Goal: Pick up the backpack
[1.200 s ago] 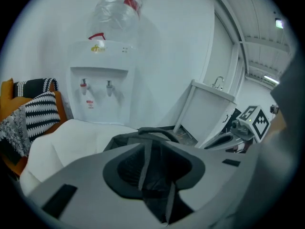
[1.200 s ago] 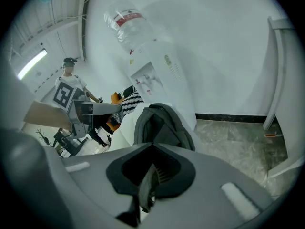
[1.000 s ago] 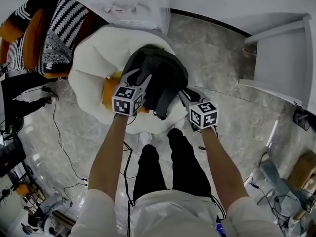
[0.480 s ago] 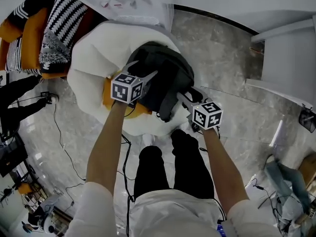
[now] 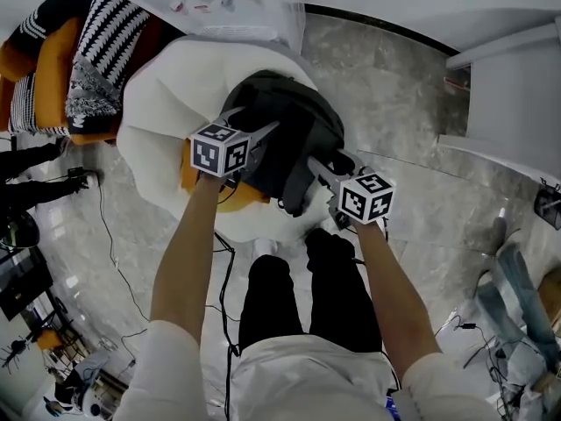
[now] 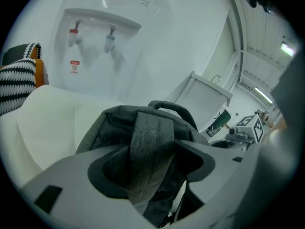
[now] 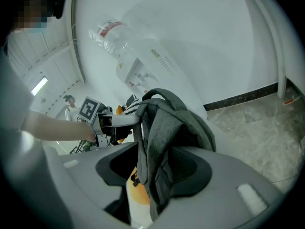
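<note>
A dark grey backpack [image 5: 294, 134] rests upright on a white beanbag chair [image 5: 162, 103]. My left gripper [image 5: 256, 121] is at the pack's left side. In the left gripper view a grey shoulder strap [image 6: 148, 142] runs down between its wide jaws, which are closing, and neither pad presses it. My right gripper [image 5: 326, 159] is at the pack's lower right. In the right gripper view the other strap [image 7: 161, 151] hangs in the gap of its closing jaws, loose as well. The carry handle [image 6: 174, 109] arches over the top of the pack.
An orange cushion [image 5: 191, 172] lies under the pack on the beanbag. A water dispenser [image 6: 95, 42] stands against the wall behind, and a striped cushion on an orange seat [image 5: 92, 55] at far left. White furniture [image 5: 517, 86] is at right. Cables [image 5: 114, 261] trail over the floor.
Both grippers have sunk slightly toward the backpack, and their jaws now stand wider than a second ago, one strap inside each pair.
</note>
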Demonstrator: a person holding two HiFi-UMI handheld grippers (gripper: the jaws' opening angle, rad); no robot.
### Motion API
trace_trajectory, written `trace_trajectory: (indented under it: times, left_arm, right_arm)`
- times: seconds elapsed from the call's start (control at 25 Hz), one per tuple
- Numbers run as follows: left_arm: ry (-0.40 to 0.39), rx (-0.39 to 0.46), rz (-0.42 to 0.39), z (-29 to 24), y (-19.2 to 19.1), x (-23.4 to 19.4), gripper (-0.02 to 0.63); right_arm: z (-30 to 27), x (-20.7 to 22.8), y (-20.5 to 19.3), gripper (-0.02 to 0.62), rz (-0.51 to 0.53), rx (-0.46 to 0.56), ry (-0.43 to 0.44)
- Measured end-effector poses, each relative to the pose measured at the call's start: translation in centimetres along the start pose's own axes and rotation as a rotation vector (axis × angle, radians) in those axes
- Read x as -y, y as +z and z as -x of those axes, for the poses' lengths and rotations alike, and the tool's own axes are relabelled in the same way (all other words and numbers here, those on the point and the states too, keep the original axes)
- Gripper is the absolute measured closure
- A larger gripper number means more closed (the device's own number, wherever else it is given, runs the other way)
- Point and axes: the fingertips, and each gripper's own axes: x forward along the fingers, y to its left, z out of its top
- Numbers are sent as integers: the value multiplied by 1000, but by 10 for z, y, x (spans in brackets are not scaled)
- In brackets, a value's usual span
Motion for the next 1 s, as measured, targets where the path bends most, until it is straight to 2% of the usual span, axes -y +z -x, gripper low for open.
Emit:
trace_trajectory:
  times: [0.08,0.36,0.48,0.64,0.92,0.96,1.0]
  left_arm:
    - [-8,-5,-3,0,0,0,322]
    - [-53,-2,4,4,0,3,339]
    - [-77,-3,6,7,0,4,344]
    - [-78,-3,6,9,0,6,357]
    - [-81,-14,1,15,0,9,391]
    - [-76,-13,2,16,-1,8,404]
    - [-68,-11,3,17,-1,8,477]
  right_arm:
    - [-3,0,1,401,-11,7,1]
    - [-5,1,2,488,-49,23,6]
    - [-4,-1,2,506,-59,23,25]
    - [-4,-4,3,539,-63,23,38]
    - [0,-11,6,555,-62,16,57]
    - [0,-12,6,557,-62,16,59]
    - [1,-13,6,558,-62,17,60]
